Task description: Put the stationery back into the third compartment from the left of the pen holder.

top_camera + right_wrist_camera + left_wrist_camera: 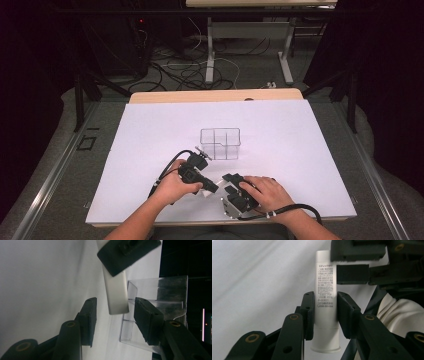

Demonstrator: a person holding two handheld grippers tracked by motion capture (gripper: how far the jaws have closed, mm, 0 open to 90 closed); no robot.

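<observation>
A white glue stick [325, 285] with black printed text is clamped at its lower body by my left gripper [325, 296], which is shut on it. Its plain far end [116, 296] hangs between the wide-apart jaws of my right gripper [115, 301], which is open and touches nothing. A jaw of the left gripper [127, 251] shows higher up on the stick. In the high view both grippers, left [214, 187] and right [227, 181], meet near the table's front edge, a hand on each.
A clear plastic organiser box [220, 143] with several compartments stands mid-table, just behind the grippers, and shows again as the clear box [160, 302]. White paper [150, 150] covers the table. Folded white fabric [398, 312] lies to the right. Cables trail toward the front edge.
</observation>
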